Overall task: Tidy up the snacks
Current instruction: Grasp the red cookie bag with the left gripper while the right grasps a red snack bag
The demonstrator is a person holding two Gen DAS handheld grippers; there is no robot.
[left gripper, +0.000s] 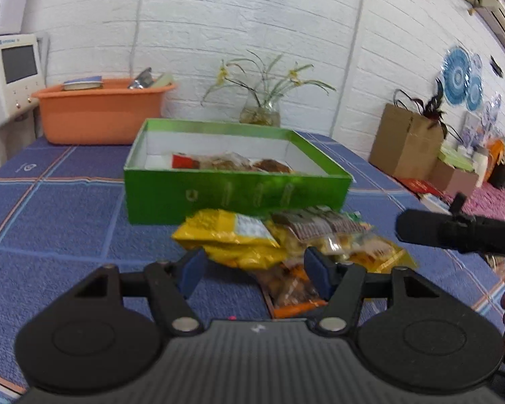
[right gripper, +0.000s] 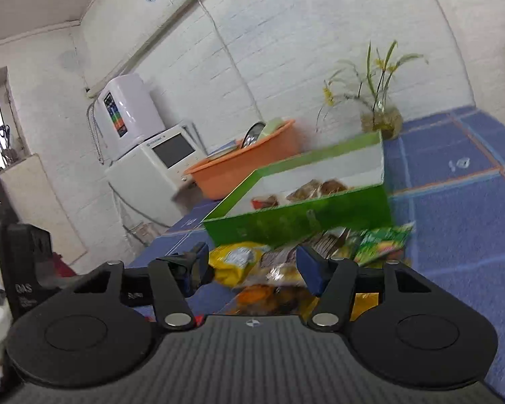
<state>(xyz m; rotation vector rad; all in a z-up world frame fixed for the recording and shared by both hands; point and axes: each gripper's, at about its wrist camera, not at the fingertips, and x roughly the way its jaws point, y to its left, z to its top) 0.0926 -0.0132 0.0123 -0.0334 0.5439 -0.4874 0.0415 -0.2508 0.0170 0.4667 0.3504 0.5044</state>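
A green box (left gripper: pixel 232 195) stands open on the blue tablecloth, with several snack packs inside (left gripper: pixel 232 163). In front of it lies a pile of snack bags: a yellow bag (left gripper: pixel 232 239), a clear pack with a dark strip (left gripper: pixel 320 227) and an orange-edged pack (left gripper: pixel 293 289). My left gripper (left gripper: pixel 254 269) is open just above the near side of the pile, holding nothing. My right gripper (right gripper: pixel 250 266) is open over the same pile (right gripper: pixel 272 279), empty; its body shows at the right of the left wrist view (left gripper: pixel 461 230). The box (right gripper: pixel 303 215) and a green bag (right gripper: pixel 383 240) lie beyond it.
An orange tub (left gripper: pixel 101 114) with a book and items stands at the table's back left. A glass vase with a plant (left gripper: pixel 261 114) is behind the box. A white appliance (left gripper: pixel 13 74) stands left of the table. Cardboard boxes (left gripper: pixel 407 141) sit off to the right.
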